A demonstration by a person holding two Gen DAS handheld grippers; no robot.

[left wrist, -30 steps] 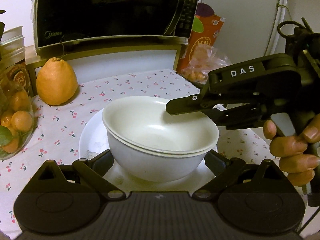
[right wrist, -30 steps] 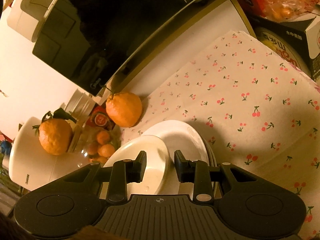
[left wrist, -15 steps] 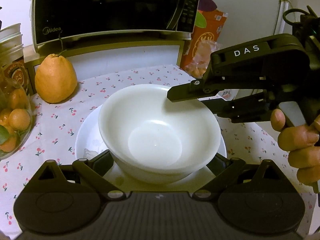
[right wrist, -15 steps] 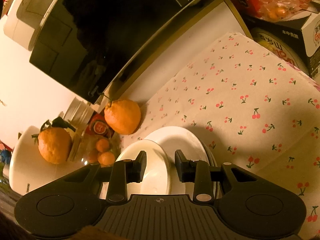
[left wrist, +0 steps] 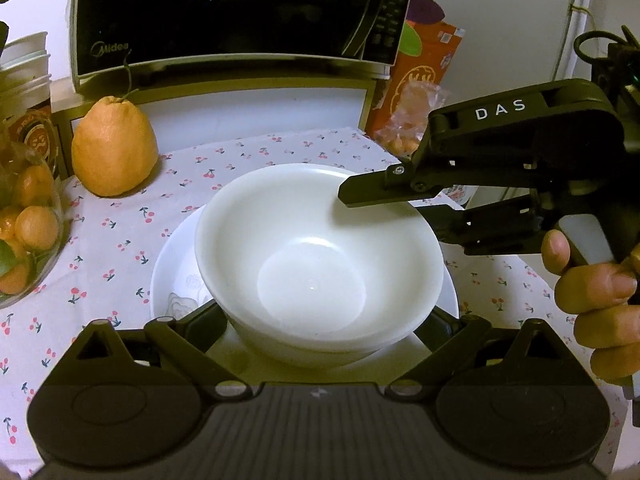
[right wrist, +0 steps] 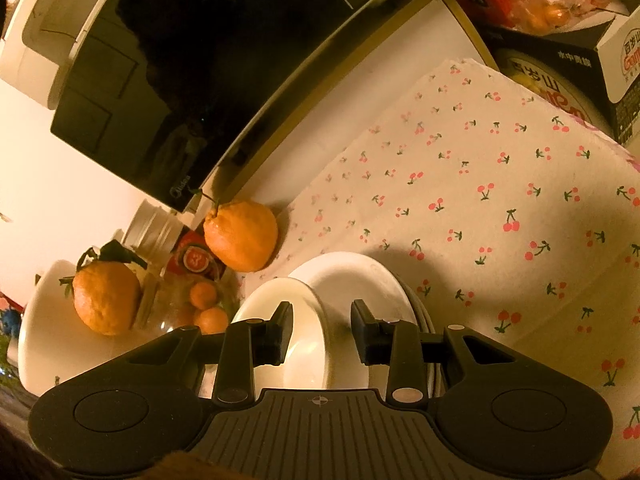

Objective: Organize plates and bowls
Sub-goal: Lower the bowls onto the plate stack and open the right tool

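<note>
Two nested white bowls (left wrist: pixel 316 256) sit on a white plate (left wrist: pixel 172 280) on the cherry-print cloth. My left gripper (left wrist: pixel 320 332) is open, its fingers spread on either side of the lower bowl's base. My right gripper (right wrist: pixel 320 330) is open and straddles the near rim of the top bowl (right wrist: pixel 298 320), one finger inside, one outside. In the left wrist view the right gripper (left wrist: pixel 384 208) reaches in from the right, its upper finger over the bowl's rim. The plates (right wrist: pixel 372 280) lie under the bowls.
A black microwave (left wrist: pixel 240 16) stands behind on a shelf. A large orange fruit (left wrist: pixel 114 148) sits at back left, and a glass jar of small oranges (left wrist: pixel 24 224) at far left. Snack bags (left wrist: pixel 416 92) and a box (right wrist: pixel 560 72) crowd the back right.
The left wrist view has risen and tilted down, so it looks into the bowls from above. The right gripper stays at the bowl's right rim, still open.
</note>
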